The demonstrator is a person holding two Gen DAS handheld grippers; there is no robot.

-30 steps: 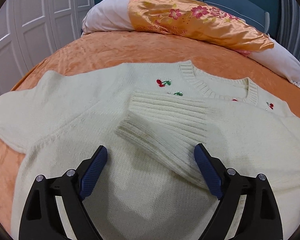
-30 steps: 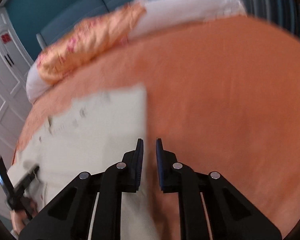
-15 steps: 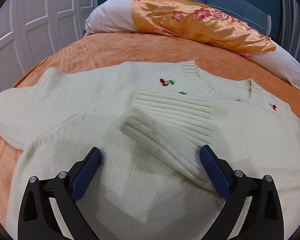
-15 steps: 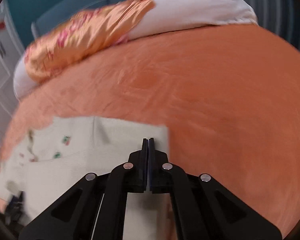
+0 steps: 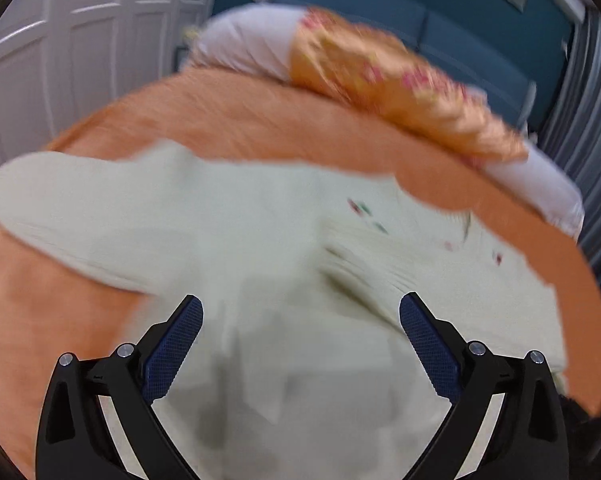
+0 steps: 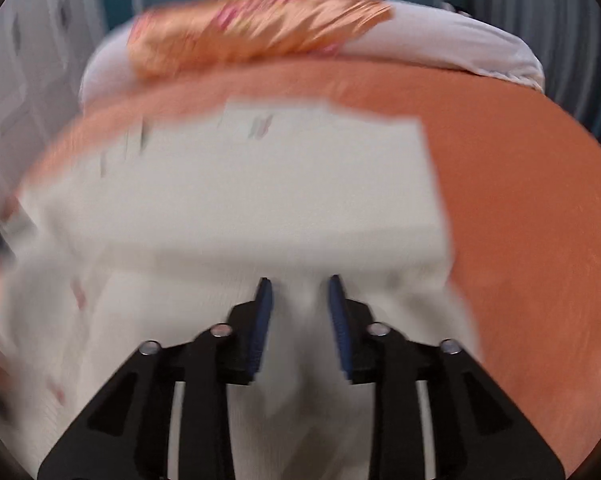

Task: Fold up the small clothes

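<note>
Your right gripper [image 6: 298, 300] was closed before and now stands partly open over the sweater [image 5: 228, 232] on the bed [image 6: 520, 184]; left gripper [image 5: 300, 320] wide, holding nothing. The other sleeve is next.

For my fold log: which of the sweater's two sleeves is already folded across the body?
The ribbed-cuff sleeve by the left gripper's right finger lies across the sweater's body; the other sleeve stretches onto the orange bedspread.

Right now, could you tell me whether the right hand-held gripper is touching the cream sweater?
Cannot tell. In the blurred right wrist view, the right hand-held gripper is open with the sweater between its fingers, but contact is unclear.
</note>
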